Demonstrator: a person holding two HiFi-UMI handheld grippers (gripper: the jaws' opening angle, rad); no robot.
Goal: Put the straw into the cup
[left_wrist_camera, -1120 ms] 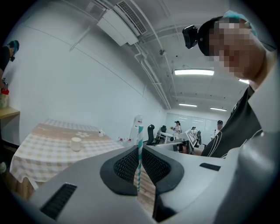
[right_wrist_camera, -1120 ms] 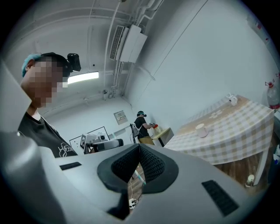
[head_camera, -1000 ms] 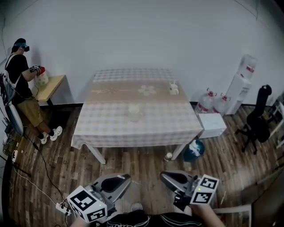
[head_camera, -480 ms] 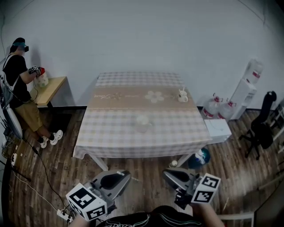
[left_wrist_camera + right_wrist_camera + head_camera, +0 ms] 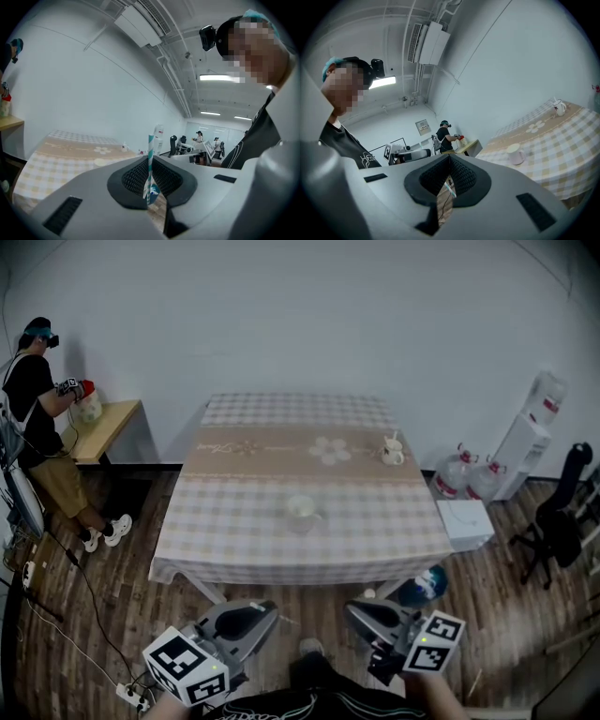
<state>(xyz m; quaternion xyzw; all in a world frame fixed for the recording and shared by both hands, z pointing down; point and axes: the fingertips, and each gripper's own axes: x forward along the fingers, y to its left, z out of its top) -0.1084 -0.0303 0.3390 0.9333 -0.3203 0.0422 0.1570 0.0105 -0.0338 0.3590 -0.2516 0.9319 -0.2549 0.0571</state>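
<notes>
The left gripper [image 5: 265,611] and right gripper [image 5: 353,611] point roughly level, low before the checked worktop [image 5: 375,521], the left's fingers pinching an upright teal-striped straw [image 5: 150,154], the right's pressed together, with the white cup [image 5: 302,507] standing mid-worktop, well apart from both.

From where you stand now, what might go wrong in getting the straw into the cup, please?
1. The left gripper pinches the thin straw upright between its pads; it may tilt or slip on the way.
2. The cup sits well in from the near edge of the table; a long reach could knock it over.
3. A power strip lies on the floor nearby, a possible trip.
</notes>
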